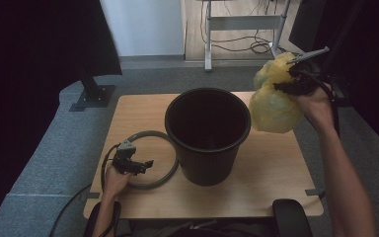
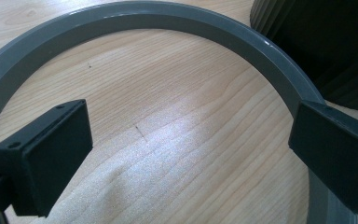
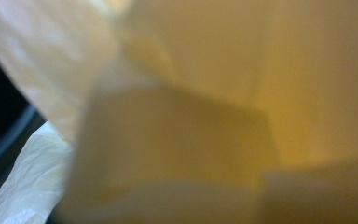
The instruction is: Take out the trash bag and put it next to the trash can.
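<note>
Crumpled yellow plastic bag (image 3: 177,112) presses against the right gripper's camera, a soft blur that hides that gripper's own jaws. In the high view the bag (image 1: 274,101) covers the tips of the right gripper (image 1: 296,79), so the grip itself cannot be seen. Ahead of the left gripper (image 2: 186,149), the grey plastic ring (image 2: 168,18) runs off the frame's edges, and the black ribbed plastic bin (image 2: 326,42) is cut off at the top right corner.

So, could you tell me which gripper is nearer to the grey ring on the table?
Left. The left gripper sits open right over the grey ring, while the right gripper holds a yellow bag up beyond the black bin.
</note>
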Demonstrator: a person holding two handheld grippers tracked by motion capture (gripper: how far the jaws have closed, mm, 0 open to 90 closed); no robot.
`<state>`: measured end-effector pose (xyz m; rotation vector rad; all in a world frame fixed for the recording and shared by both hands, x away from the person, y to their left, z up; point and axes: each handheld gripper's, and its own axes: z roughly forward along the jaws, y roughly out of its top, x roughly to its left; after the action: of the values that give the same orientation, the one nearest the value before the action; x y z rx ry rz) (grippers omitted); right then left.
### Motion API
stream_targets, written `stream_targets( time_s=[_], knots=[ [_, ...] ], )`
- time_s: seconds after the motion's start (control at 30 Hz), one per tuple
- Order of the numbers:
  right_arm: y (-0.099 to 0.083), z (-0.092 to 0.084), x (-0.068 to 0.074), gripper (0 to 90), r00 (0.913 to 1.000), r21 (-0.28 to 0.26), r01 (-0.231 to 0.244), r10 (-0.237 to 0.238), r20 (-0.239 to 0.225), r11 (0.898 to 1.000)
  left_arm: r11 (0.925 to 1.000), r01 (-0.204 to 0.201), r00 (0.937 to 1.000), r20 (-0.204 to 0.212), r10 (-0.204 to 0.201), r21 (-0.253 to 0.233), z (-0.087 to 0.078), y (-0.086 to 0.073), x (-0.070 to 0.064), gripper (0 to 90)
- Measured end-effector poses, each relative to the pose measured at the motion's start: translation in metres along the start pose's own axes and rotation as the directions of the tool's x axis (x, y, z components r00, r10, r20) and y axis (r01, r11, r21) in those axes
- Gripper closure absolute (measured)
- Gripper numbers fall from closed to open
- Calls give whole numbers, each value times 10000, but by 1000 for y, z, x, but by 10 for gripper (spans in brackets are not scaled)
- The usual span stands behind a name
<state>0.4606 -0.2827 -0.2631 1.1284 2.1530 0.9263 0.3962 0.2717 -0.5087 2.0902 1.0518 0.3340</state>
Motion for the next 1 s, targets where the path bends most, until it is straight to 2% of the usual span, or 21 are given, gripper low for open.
stream_targets(
  time_s=[0.37,0.5,0.67,1.0],
  knots=[
    [-36,47,8,763,9997,284,-172,167,184,9994,9998,-44,9999,-112,46,205,3,-3,0,0],
    [-46,64,11,758,9993,361,-320,312,219,9988,9994,-49,9995,-312,60,348,5,-4,0,0],
    [-57,84,12,754,9974,368,-678,668,273,9970,9983,139,9982,-590,-106,558,8,-7,3,0],
    [-71,118,13,739,9927,393,-1112,1091,515,9930,9953,393,9943,-1027,-302,883,12,-9,6,0]
  ],
)
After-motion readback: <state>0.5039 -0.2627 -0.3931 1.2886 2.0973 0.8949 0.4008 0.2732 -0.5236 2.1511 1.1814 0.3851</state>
